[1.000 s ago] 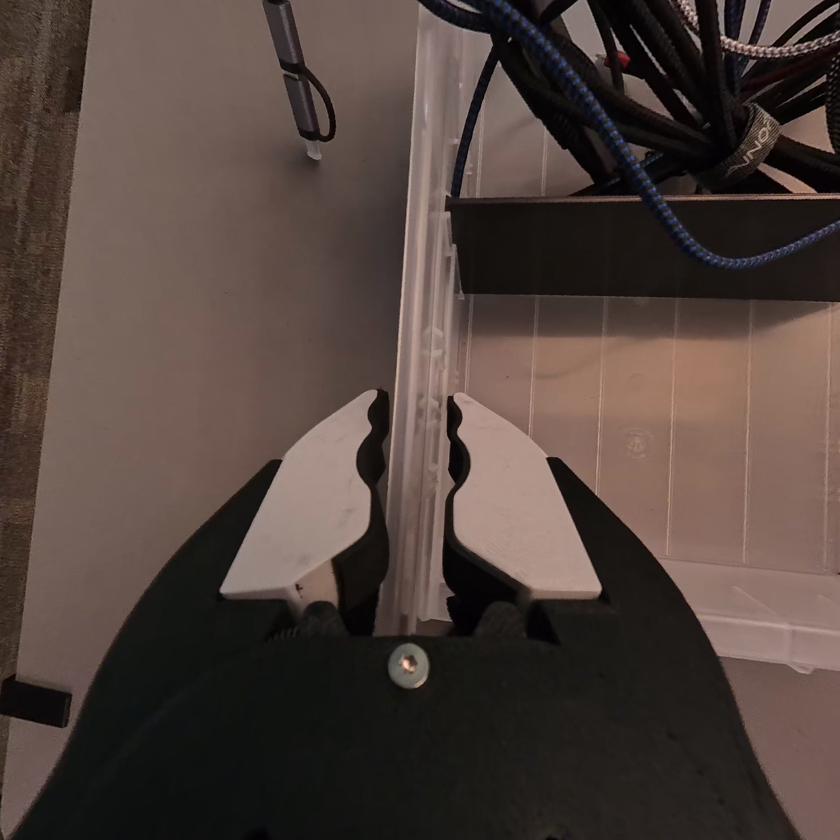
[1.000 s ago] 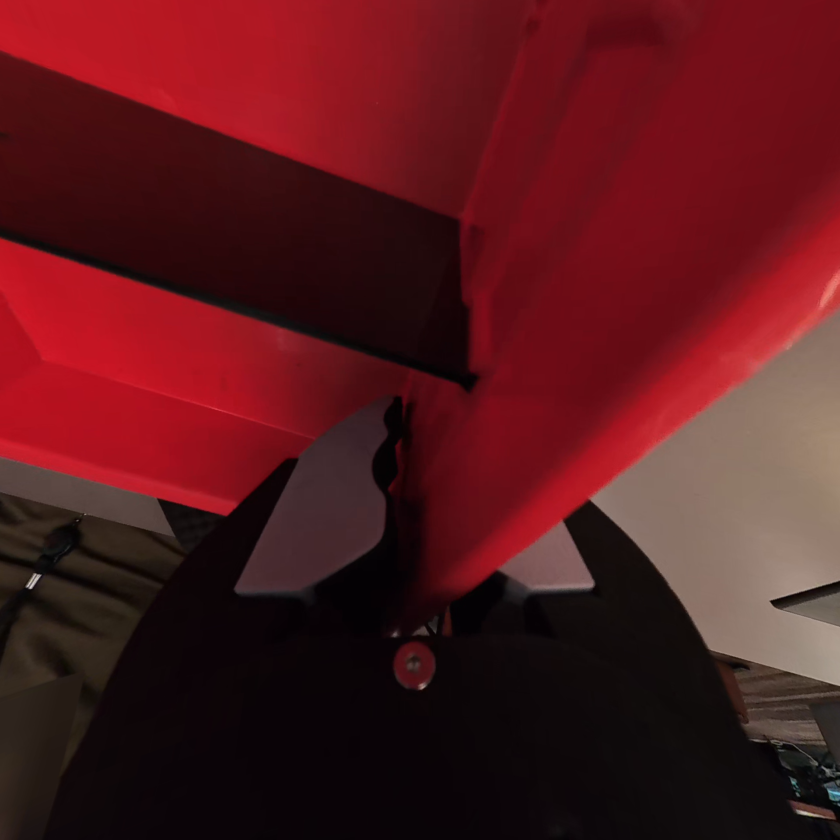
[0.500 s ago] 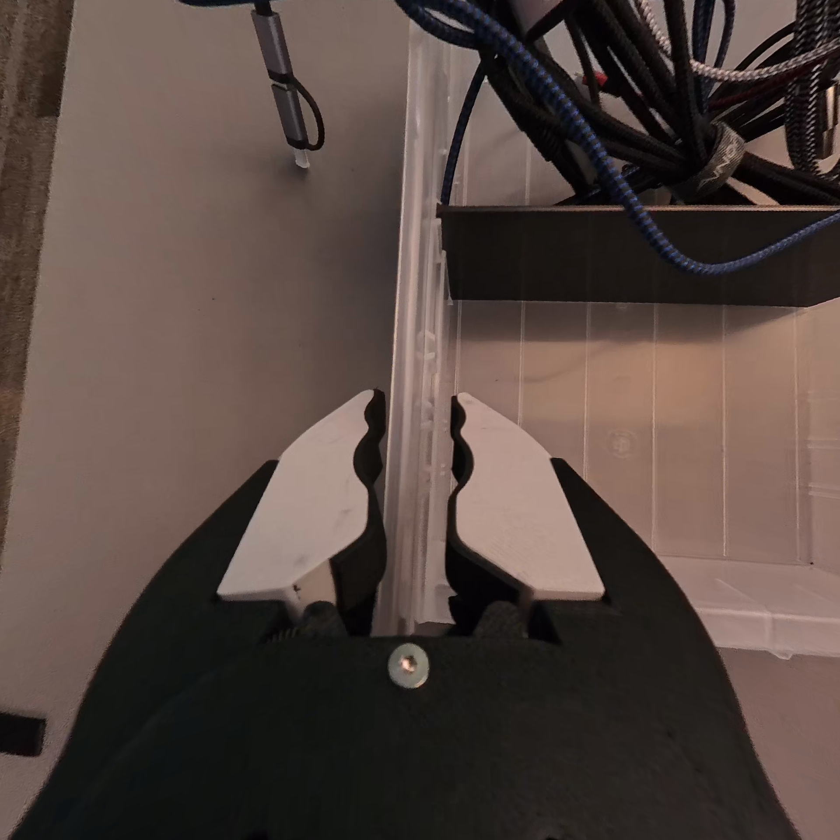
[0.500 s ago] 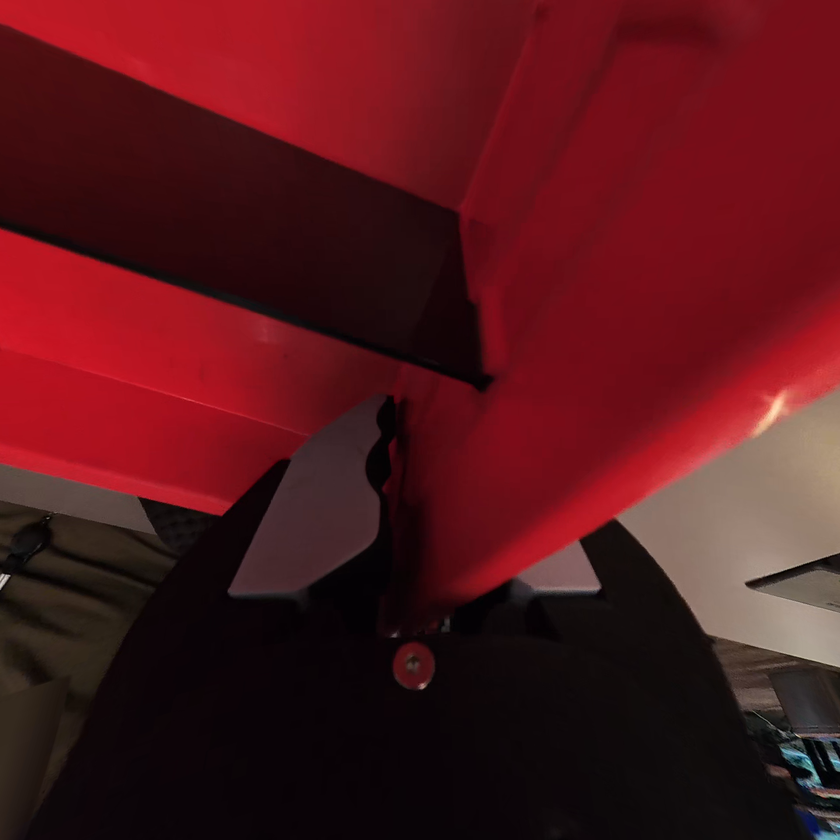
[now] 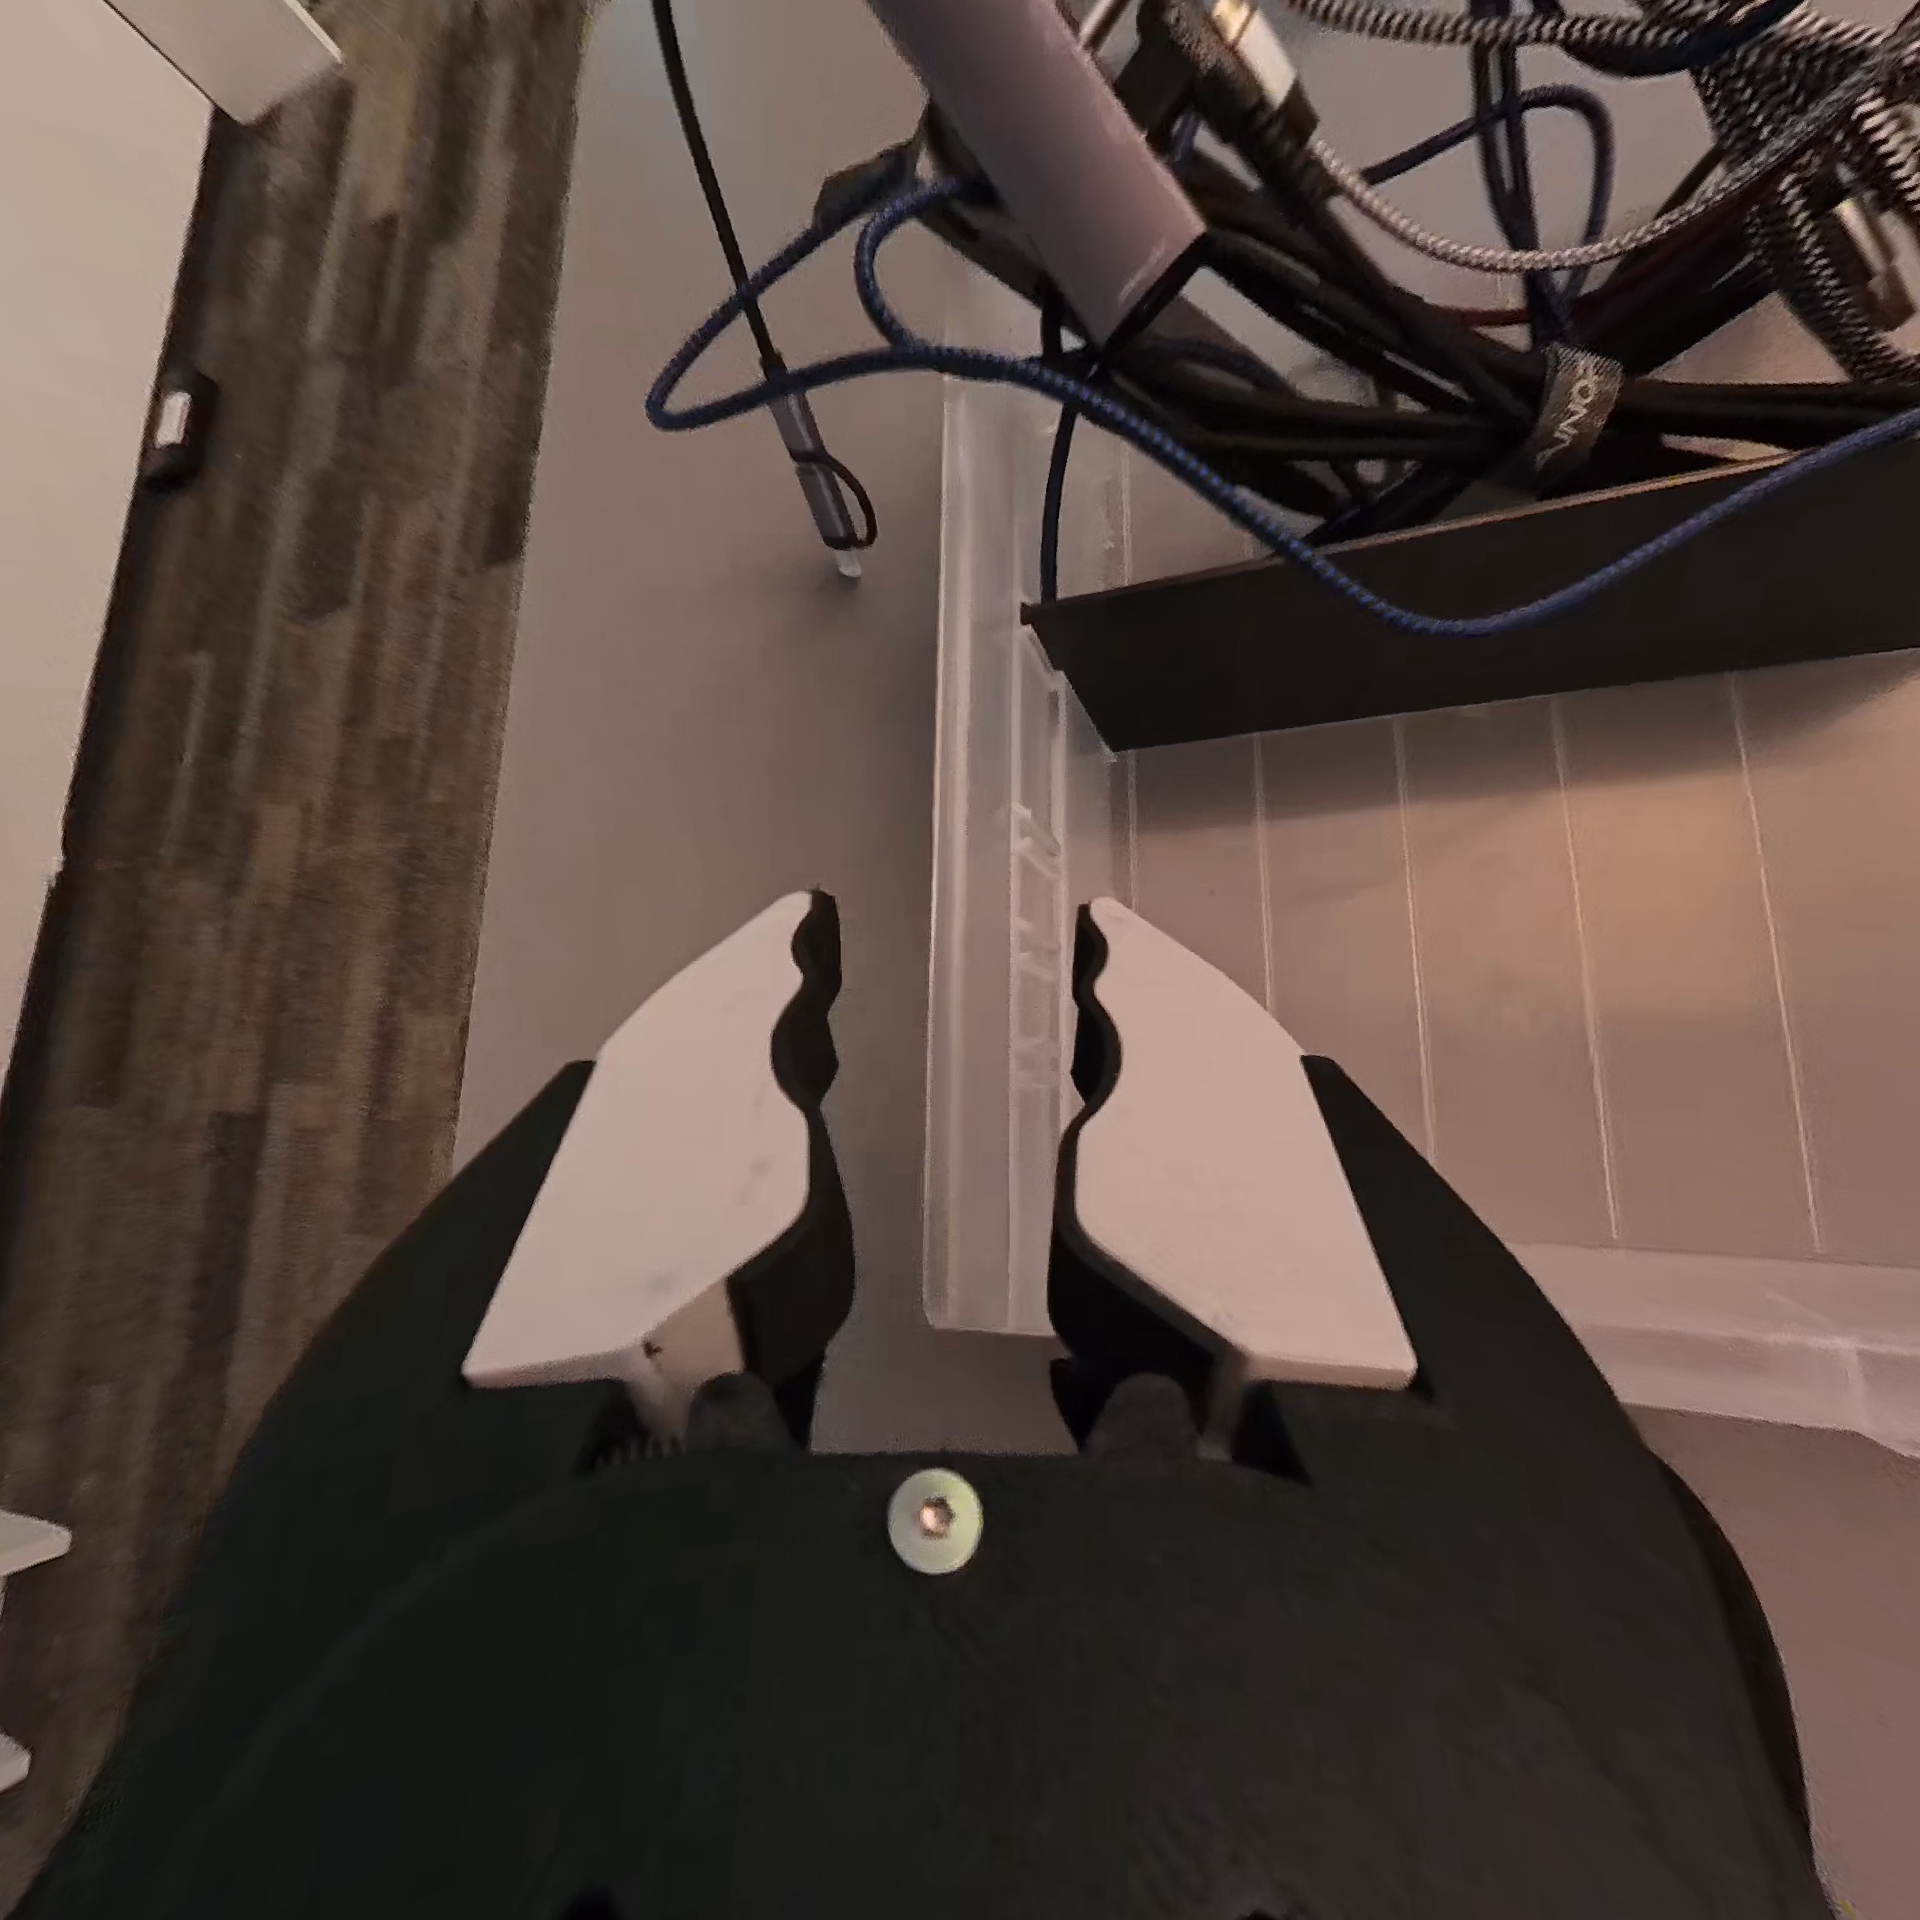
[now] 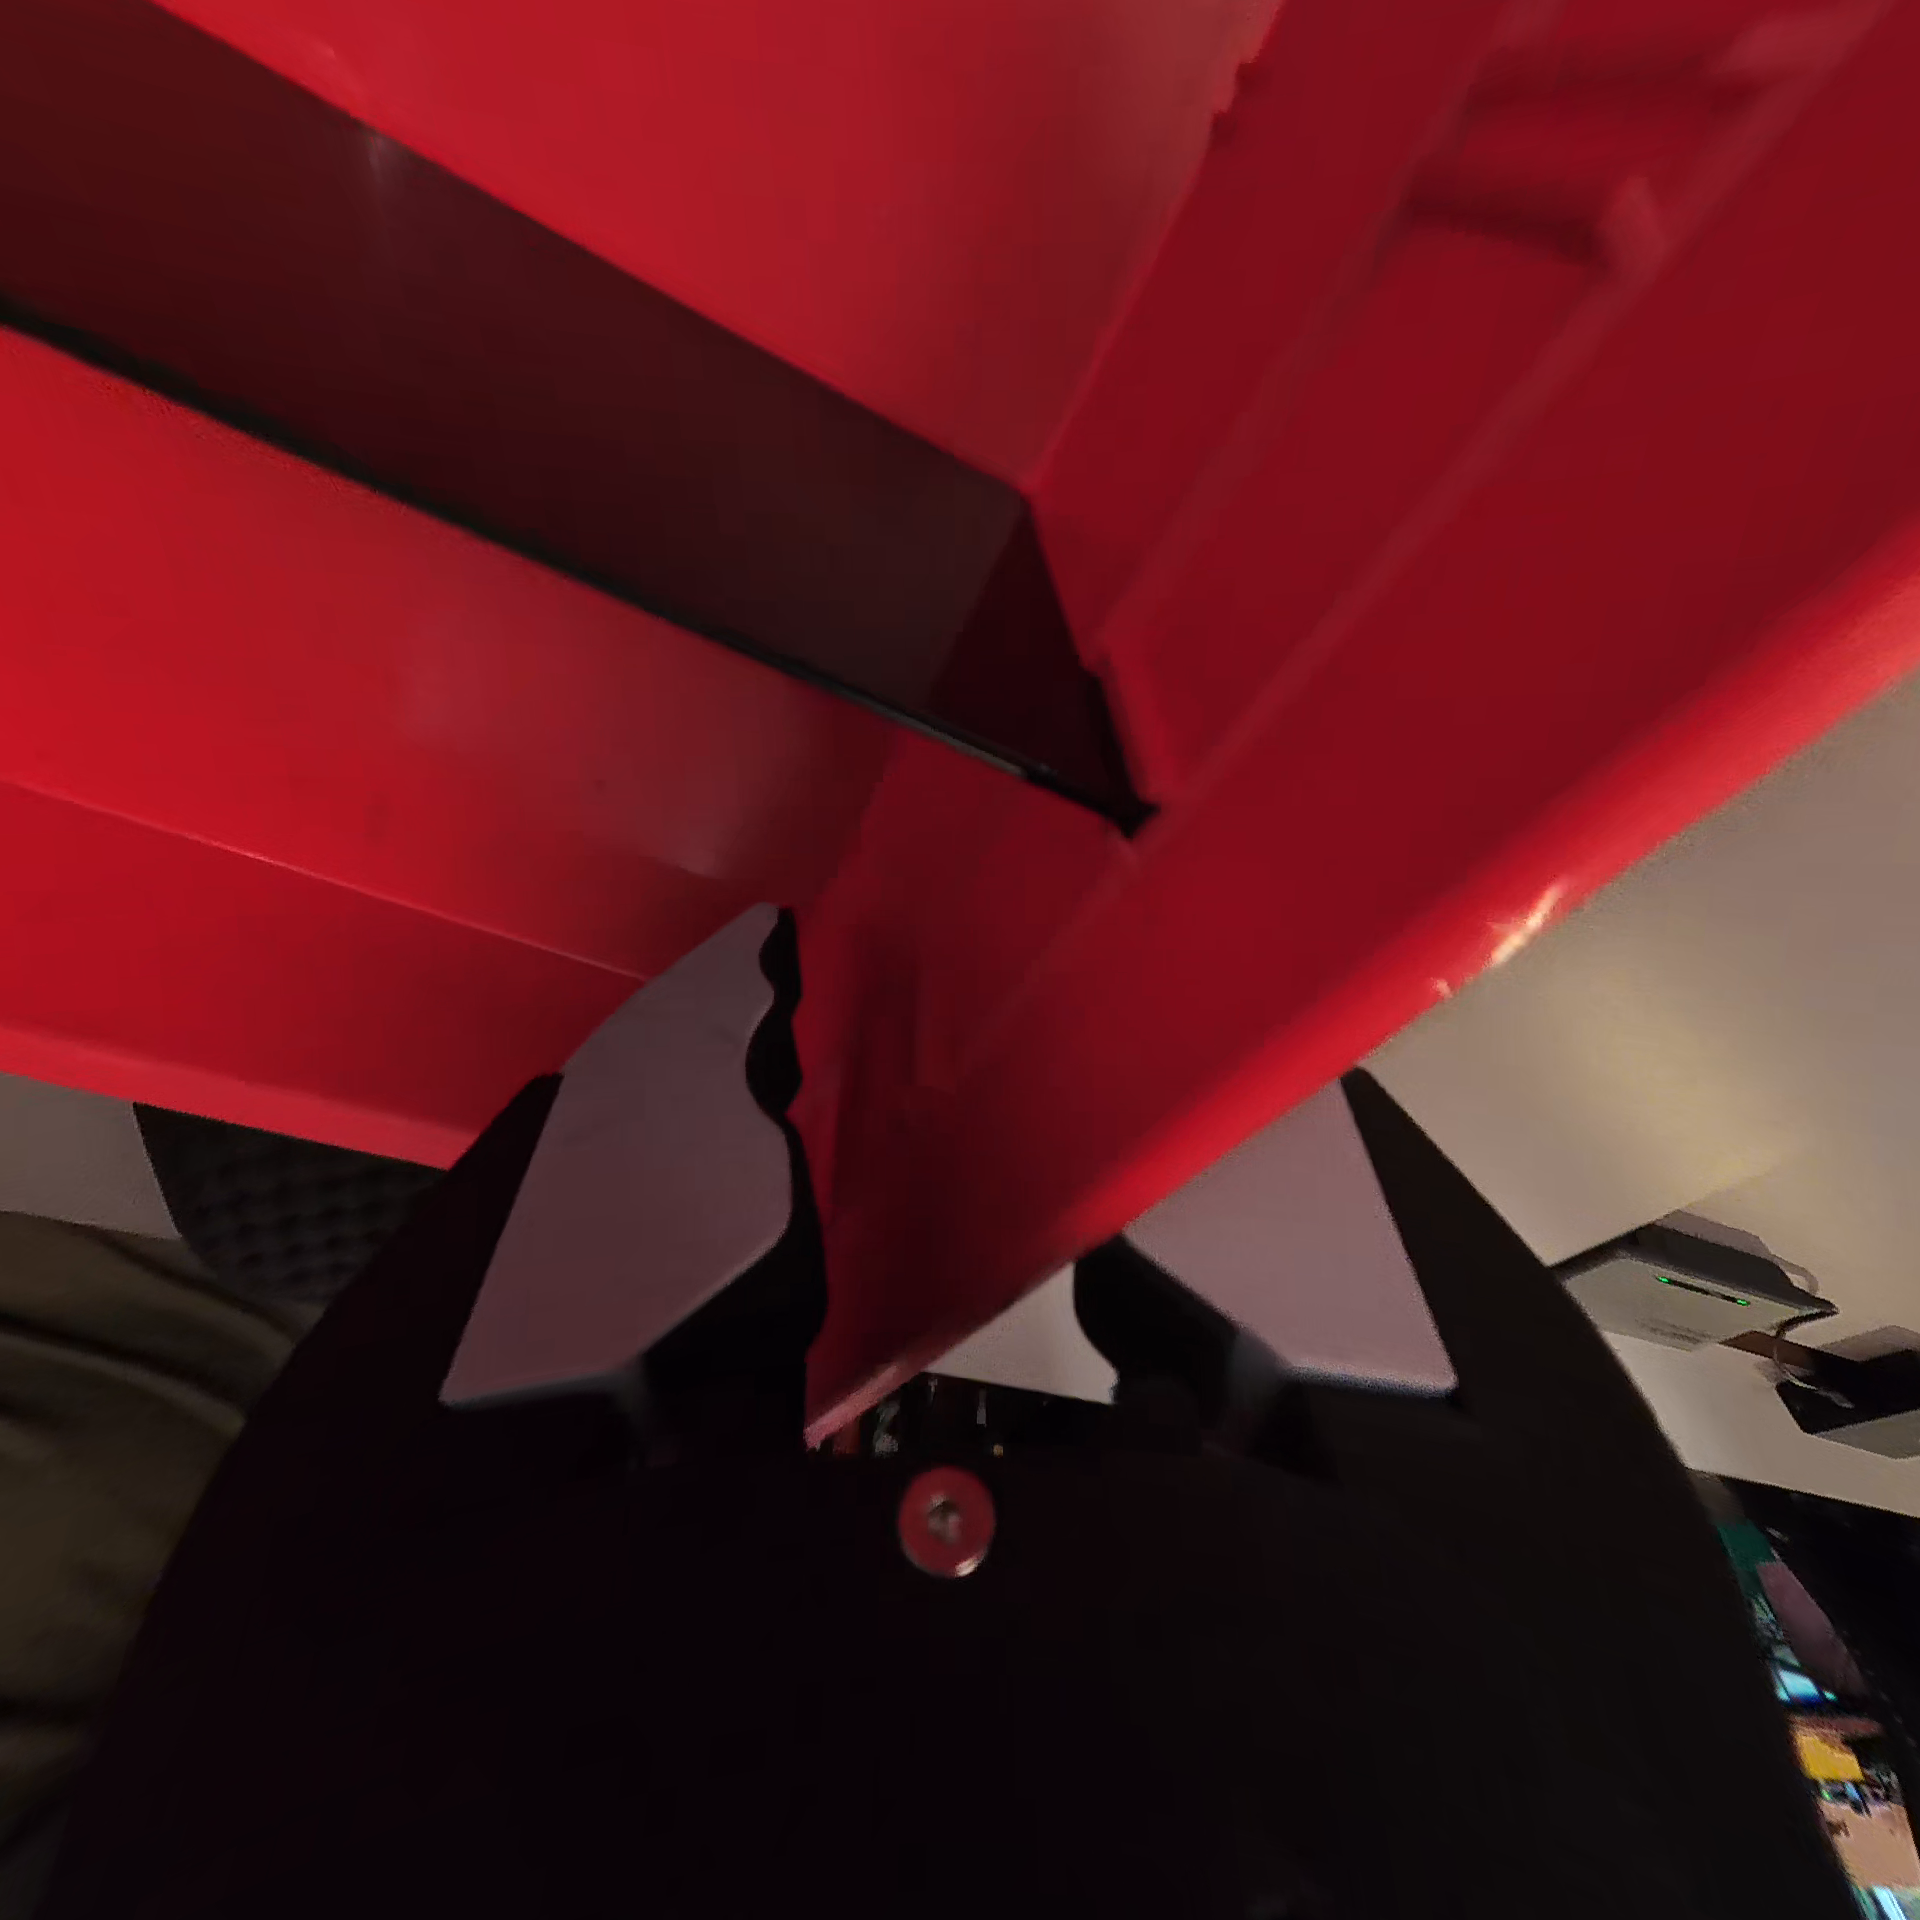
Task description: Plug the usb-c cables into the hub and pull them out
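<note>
Your right wrist view is almost filled by a red plastic bin, seen tilted, with a black divider slotted across its inside. Your right gripper has its jaws spread around the bin's side wall: the left finger sits just beside the wall, while the right finger is partly hidden behind it, so there is a visible gap on that side and no firm clamp.

In the left wrist view, the grey tabletop carries a clear plastic bin toward its right side, with a strip of carpeted floor beyond the table's left edge. A black divider panel crosses the clear bin. Your left gripper is spread open with nothing between its fingers; the bin's left rim runs up through the gap, closer to the right finger.

Behind the divider, at the far end of the clear bin, lies a tangle of usb-c cables, black, blue-braided and grey-braided, spilling over the rim. The grey hub rests tilted on top of that tangle. One cable end with a grey connector lies on the tabletop just left of the bin.
</note>
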Tool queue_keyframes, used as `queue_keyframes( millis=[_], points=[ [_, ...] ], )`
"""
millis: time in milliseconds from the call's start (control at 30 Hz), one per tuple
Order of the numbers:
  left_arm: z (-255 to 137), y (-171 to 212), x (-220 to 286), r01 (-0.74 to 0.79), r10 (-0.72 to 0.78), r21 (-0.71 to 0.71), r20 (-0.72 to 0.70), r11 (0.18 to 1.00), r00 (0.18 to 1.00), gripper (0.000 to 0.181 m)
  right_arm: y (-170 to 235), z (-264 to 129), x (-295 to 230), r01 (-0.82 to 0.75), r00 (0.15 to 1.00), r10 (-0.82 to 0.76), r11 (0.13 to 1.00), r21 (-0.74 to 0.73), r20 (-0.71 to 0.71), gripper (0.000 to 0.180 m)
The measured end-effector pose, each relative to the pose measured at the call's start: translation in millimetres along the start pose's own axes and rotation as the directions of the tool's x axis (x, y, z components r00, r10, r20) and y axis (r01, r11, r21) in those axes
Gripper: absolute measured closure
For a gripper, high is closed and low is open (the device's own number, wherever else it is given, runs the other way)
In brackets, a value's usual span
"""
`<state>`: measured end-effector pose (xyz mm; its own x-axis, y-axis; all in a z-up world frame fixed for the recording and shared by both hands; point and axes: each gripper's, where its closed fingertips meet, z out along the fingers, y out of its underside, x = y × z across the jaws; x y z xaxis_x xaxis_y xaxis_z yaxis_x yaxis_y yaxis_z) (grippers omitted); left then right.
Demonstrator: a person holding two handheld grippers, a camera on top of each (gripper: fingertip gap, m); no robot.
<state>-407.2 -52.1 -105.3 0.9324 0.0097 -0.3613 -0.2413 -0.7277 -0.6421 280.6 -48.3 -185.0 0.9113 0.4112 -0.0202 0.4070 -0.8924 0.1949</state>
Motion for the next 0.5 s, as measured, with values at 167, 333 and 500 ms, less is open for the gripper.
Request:
queue_keyframes(
  millis=[167,333,500],
  points=[
    [-3.9,-0.2,16.6,0.064,-0.064,-0.003,-0.125,0.998,0.99,0.129,-4.9,-3.6,-4.1,-0.046,0.998,0.042,0.997,0.069,0.056,0.123],
    [10.3,16.9,12.1,0.076,-0.084,-0.075,-0.119,0.994,0.989,0.128,-0.4,3.2,-7.8,-0.029,0.999,0.027,0.999,0.043,0.046,0.126],
    [21.8,30.5,13.0,0.091,-0.113,-0.144,-0.153,0.985,0.982,0.136,-3.3,3.4,-8.0,-0.042,0.998,0.039,0.996,0.073,0.046,0.126]
  ],
)
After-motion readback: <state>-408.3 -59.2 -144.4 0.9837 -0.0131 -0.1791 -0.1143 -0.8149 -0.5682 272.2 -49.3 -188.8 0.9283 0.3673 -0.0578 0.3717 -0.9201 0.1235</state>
